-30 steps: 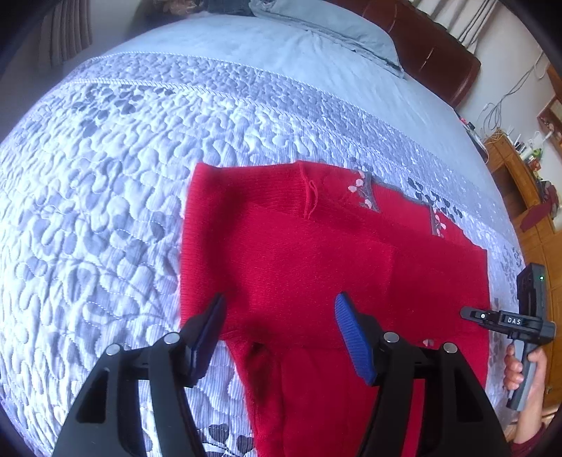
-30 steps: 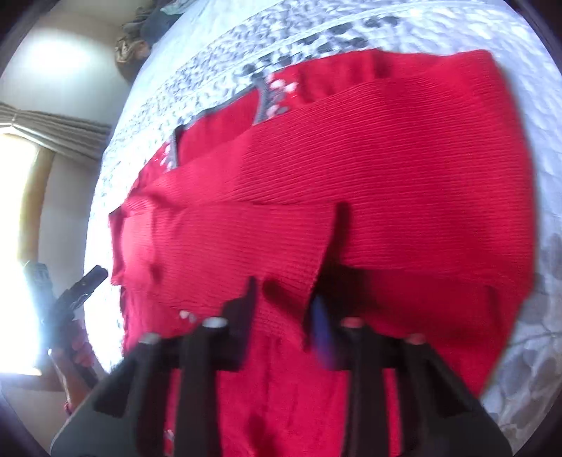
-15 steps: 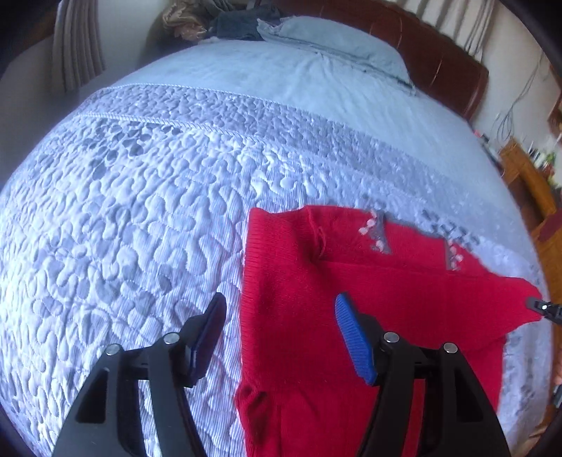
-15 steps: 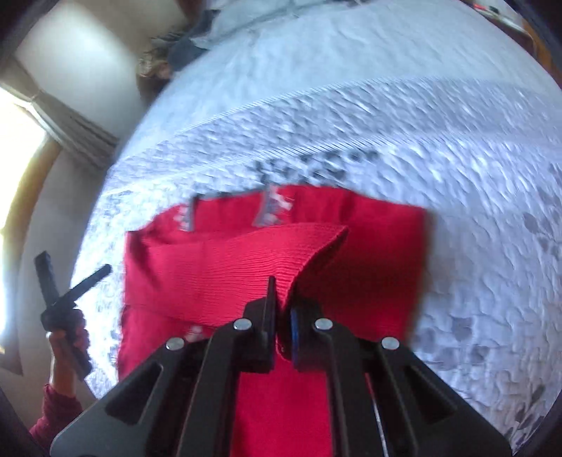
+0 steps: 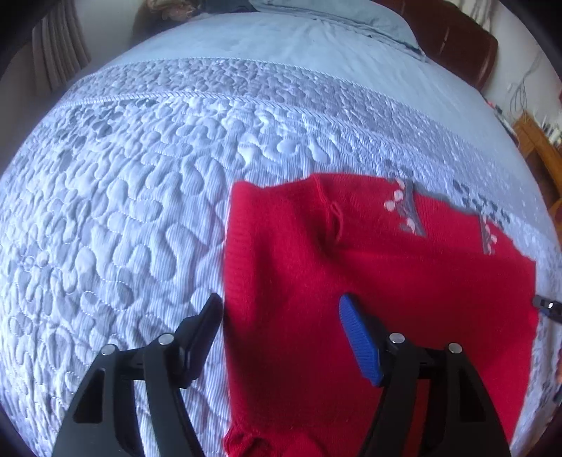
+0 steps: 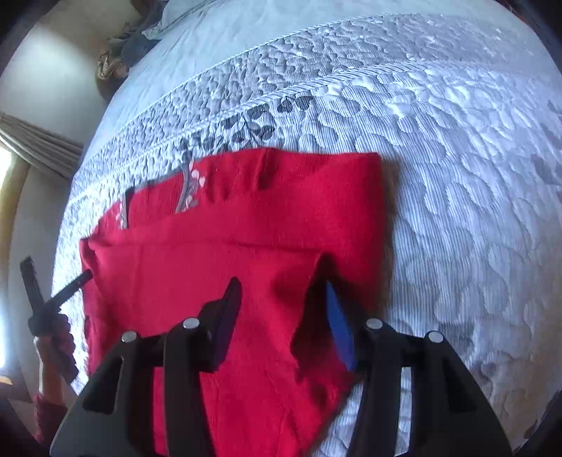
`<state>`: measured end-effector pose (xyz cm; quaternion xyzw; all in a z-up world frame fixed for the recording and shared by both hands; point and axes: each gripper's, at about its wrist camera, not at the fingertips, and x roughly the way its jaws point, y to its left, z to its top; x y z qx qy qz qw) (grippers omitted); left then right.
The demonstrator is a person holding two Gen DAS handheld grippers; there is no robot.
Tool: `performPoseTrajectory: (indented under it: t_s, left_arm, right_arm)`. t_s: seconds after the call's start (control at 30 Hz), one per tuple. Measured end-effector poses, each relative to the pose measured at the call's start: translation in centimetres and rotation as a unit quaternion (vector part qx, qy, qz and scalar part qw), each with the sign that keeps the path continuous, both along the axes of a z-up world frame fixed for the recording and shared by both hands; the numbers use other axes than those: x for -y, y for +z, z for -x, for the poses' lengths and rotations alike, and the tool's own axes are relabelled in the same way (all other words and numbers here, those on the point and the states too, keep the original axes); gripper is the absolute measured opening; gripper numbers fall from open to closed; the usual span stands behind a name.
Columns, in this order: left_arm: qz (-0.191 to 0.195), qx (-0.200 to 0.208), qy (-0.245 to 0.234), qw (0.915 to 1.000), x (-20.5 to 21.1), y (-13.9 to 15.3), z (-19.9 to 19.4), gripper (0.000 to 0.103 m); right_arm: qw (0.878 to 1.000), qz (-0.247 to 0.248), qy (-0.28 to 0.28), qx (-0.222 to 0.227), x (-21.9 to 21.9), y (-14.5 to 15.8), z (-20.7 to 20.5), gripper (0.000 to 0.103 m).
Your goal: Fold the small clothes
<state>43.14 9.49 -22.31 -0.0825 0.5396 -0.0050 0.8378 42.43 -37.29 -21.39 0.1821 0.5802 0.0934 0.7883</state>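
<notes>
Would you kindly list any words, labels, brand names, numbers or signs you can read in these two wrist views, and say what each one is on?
No text can be read in either view.
Red garment: grey trim with pale flower shapes, a pattern, no lettering.
Quilted bedspread: leaf and pebble stitching only.
Left gripper and right gripper: no marking visible.

A home bedroom: quilted bedspread [image 5: 147,197], pillow [image 5: 337,17], dark headboard [image 5: 463,42] and curtains [image 6: 38,147].
</notes>
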Motion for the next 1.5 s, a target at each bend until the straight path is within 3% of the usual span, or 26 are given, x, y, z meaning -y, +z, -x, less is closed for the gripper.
performPoseTrajectory:
  t_s: [0.13,0.27,0.37,0.47,0.6,0.67,0.73,0.8,0.93,1.0,1.13,1.2,1.27,1.5]
  left_arm:
    - [0.007,-0.005,0.010,0.9999,-0.2,-0.5,-1.1,0.069]
    - [0.002,0.010,0.011,0.9999,-0.3,-0.5,-1.2,0.070]
    - [-0.014,0.009,0.010,0.9998,-0.2,-1.3,-1.2,0.071]
    - [-0.030,0.011,0.008,0.9995,0.2,-1.2,-1.1,0.071]
    - [-0.028,0.012,0.000,0.9996,0.2,-0.3,-0.4,0.070]
    - [-0.025,0.014,-0.005,0.9996,0.2,0.1,0.5,0.070]
    - [-0.015,0.017,-0.012,0.9997,0.2,0.4,1.5,0.070]
    - [-0.010,0.015,-0.016,0.9997,0.4,0.4,2.4,0.070]
    - [-0.035,0.008,-0.027,0.9990,1.2,-0.8,3.2,0.072]
    - [-0.028,0.005,-0.020,0.9994,1.0,-1.3,3.0,0.074]
    - [-0.028,-0.001,-0.022,0.9994,0.9,-1.1,2.8,0.075]
    - [-0.031,-0.002,-0.029,0.9991,1.2,-0.6,3.4,0.074]
    - [-0.038,-0.002,-0.043,0.9983,1.7,0.0,5.1,0.076]
    - [-0.073,0.003,-0.091,0.9931,3.9,1.3,15.0,0.082]
  right_arm:
    - [1.000,-0.031,0.003,0.001,0.1,0.0,-0.8,0.006]
    - [0.999,-0.029,-0.011,0.045,0.9,1.9,0.8,0.005]
    - [0.999,0.010,-0.031,0.020,1.4,-0.1,0.9,0.005]
    - [0.999,0.012,-0.037,0.008,1.3,-1.6,0.8,0.005]
    - [0.999,0.028,-0.020,0.017,0.5,-0.2,1.4,0.014]
    - [0.999,0.030,-0.007,0.017,0.3,0.2,2.2,0.029]
    - [1.000,0.019,0.004,0.016,0.3,0.2,3.1,0.031]
    - [1.000,0.015,0.008,0.007,0.0,-0.2,3.4,0.031]
    - [0.999,0.045,0.005,0.004,0.0,-0.9,3.9,0.003]
    - [1.000,0.026,-0.012,-0.006,0.7,-1.5,3.9,0.003]
    - [0.999,0.040,-0.012,-0.002,0.3,-1.1,4.5,0.003]
    - [0.999,0.049,-0.007,0.008,-0.1,-0.3,5.4,0.009]
    - [0.998,0.056,-0.001,0.014,-0.8,0.6,6.9,0.018]
    - [0.993,0.102,0.057,0.023,-5.5,1.8,16.1,0.021]
